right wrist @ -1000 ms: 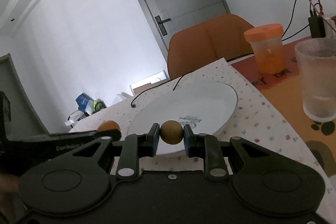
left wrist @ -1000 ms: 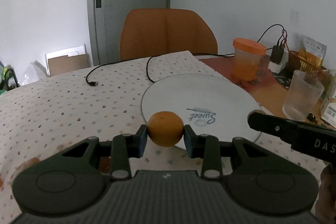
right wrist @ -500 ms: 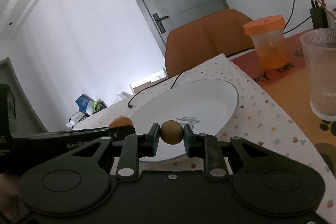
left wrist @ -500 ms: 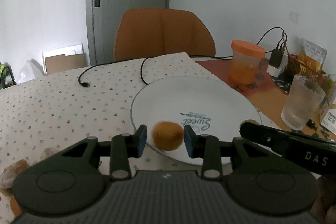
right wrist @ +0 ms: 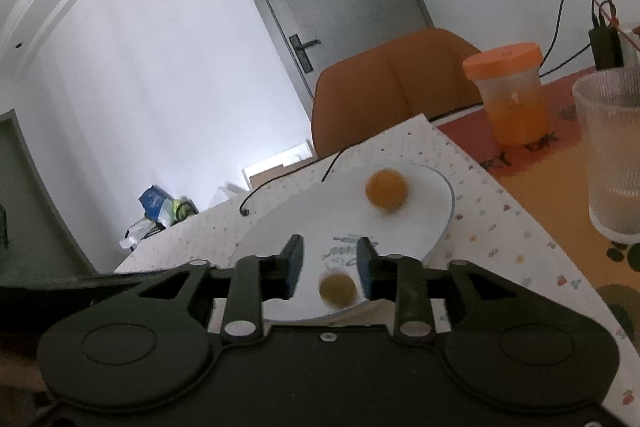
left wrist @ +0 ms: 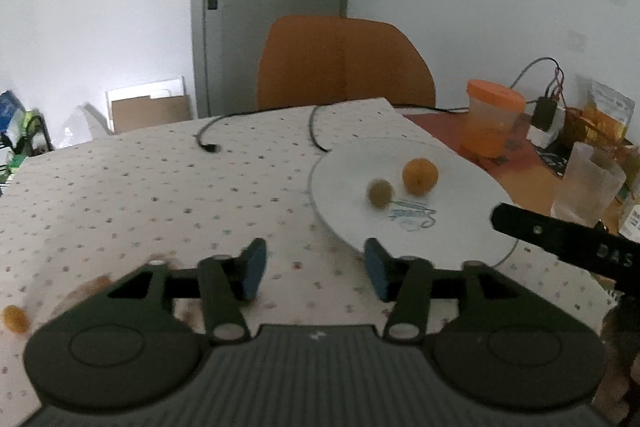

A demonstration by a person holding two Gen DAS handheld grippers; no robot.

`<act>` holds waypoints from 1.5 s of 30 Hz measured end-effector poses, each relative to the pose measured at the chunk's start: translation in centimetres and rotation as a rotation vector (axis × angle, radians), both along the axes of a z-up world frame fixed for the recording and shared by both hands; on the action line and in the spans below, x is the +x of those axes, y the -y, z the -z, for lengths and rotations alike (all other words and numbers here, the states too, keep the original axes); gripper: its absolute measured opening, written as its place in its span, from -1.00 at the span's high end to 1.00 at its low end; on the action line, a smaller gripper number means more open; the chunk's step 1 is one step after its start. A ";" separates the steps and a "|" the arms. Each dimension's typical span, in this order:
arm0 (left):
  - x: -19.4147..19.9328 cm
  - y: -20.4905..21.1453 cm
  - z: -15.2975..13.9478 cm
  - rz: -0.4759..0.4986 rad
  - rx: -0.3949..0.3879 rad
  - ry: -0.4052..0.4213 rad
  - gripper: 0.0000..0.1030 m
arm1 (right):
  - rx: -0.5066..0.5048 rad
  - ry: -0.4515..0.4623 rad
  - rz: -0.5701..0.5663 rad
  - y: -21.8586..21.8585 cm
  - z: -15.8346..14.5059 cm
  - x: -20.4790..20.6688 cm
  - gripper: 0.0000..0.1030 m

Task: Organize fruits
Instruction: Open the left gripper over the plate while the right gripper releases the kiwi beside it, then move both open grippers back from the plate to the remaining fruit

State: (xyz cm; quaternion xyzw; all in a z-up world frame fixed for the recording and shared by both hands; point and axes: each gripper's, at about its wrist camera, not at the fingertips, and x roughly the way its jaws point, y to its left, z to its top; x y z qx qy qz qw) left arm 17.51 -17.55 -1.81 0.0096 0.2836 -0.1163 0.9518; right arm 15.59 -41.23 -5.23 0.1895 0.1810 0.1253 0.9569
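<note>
A white plate (left wrist: 460,183) lies on the dotted tablecloth. On it sit an orange fruit (left wrist: 420,175) and a smaller brownish round fruit (left wrist: 379,191). My left gripper (left wrist: 313,269) is open and empty, left of and nearer than the plate. My right gripper (right wrist: 329,263) is open over the plate's (right wrist: 436,203) near part; the brownish fruit (right wrist: 338,290) lies loose between its fingers, the orange fruit (right wrist: 386,187) farther back. More small orange fruits (left wrist: 15,318) lie at the tablecloth's near left.
An orange-lidded jar (left wrist: 493,123), a ribbed glass (left wrist: 586,183), a charger with cables (left wrist: 545,113) and snack bags stand right of the plate. A black cable (left wrist: 208,143) lies on the cloth. An orange chair (left wrist: 344,63) stands behind the table.
Both grippers opened and let go of their fruits, which now lie on the plate. The left gripper drew back to the left, away from the plate.
</note>
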 end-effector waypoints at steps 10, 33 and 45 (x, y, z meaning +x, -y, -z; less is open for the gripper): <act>-1.9 -4.5 -1.5 -0.110 -0.002 0.048 -0.56 | -0.018 0.022 0.004 -1.7 -1.0 -2.2 -0.44; -6.9 -12.0 -4.0 -0.228 -0.036 0.086 -0.73 | -0.048 0.037 0.034 -5.5 -3.0 -4.0 -1.00; -9.0 -15.6 -4.2 -0.302 0.012 0.084 -0.77 | -0.097 0.050 -0.039 -8.9 -3.7 -4.9 -1.00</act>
